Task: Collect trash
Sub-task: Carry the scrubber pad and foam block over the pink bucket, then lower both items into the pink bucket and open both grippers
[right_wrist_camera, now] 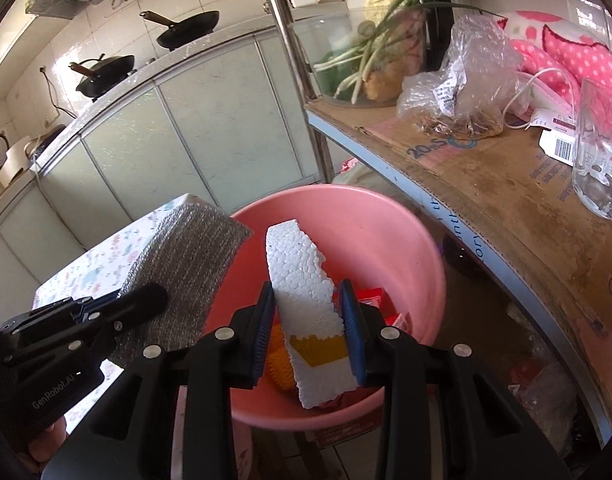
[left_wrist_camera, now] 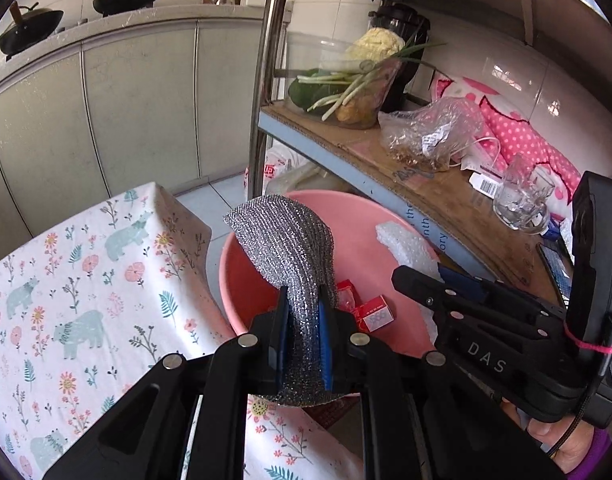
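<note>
While gripped: foam (right_wrist_camera: 306, 304) between jaws.

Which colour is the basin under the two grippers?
Pink basin; the right wrist view shows it best.

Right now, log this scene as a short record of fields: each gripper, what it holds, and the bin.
left gripper: shut on silver scouring cloth, above the basin
right gripper: shut on white foam piece, above the basin
pink basin: holds red packets and an orange item
table: floral cloth, beside the basin
</note>
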A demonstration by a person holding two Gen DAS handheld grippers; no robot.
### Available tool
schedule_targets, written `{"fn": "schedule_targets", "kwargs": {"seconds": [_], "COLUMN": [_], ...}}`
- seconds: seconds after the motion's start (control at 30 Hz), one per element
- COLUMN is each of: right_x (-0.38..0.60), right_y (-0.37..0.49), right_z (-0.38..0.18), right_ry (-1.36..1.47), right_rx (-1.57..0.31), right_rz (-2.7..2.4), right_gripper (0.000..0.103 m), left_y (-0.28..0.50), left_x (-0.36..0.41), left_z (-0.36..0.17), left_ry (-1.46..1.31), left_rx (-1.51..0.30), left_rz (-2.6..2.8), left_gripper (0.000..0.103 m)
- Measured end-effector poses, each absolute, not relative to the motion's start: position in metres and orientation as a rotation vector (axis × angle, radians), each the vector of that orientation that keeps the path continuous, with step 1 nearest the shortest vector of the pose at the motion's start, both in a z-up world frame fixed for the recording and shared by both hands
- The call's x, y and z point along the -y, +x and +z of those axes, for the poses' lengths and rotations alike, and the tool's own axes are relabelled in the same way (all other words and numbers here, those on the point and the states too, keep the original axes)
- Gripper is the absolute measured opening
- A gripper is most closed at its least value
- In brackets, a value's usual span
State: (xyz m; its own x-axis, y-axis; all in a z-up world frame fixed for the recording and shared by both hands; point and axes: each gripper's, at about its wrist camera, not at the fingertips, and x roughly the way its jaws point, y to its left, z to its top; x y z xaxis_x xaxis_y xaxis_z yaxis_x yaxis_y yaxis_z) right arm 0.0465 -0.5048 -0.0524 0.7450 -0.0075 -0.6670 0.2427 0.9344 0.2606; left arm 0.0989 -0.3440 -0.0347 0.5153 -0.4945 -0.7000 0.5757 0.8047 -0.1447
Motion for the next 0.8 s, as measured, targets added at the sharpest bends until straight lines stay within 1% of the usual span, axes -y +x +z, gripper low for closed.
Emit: {"fn": "schedule_targets", "kwargs": {"seconds": [0.53,0.63,0.73,0.8], "right_x": [0.516,0.517,0.517,0.518], "right_y": [0.074,0.076,0.077,0.077], "right_z": [-0.076,-0.077,-0.078,-0.079], "right_ry": [0.326,0.321,0.322,0.324], "right_rx": [-0.75,-0.758,-0.766,-0.771], "right_rz": [-0.191,-0.195,-0.199,-0.202], "right_gripper": [0.034,0.034,0.035,0.04], "left_y": [0.125,0.126,0.126,0.126], "left_x": [0.367,0.368,0.367,0.366], "left_z": [-0.061,-0.062,-0.062,-0.06], "left_ry": [0.126,0.126,0.113,0.101], "left_rx": [-0.847,-0.846,-0.853,-0.848], "left_rz": [-0.643,-0.633,-0.625,-0.628], "left_gripper": [0.013,0.017,0.026,0.031]}}
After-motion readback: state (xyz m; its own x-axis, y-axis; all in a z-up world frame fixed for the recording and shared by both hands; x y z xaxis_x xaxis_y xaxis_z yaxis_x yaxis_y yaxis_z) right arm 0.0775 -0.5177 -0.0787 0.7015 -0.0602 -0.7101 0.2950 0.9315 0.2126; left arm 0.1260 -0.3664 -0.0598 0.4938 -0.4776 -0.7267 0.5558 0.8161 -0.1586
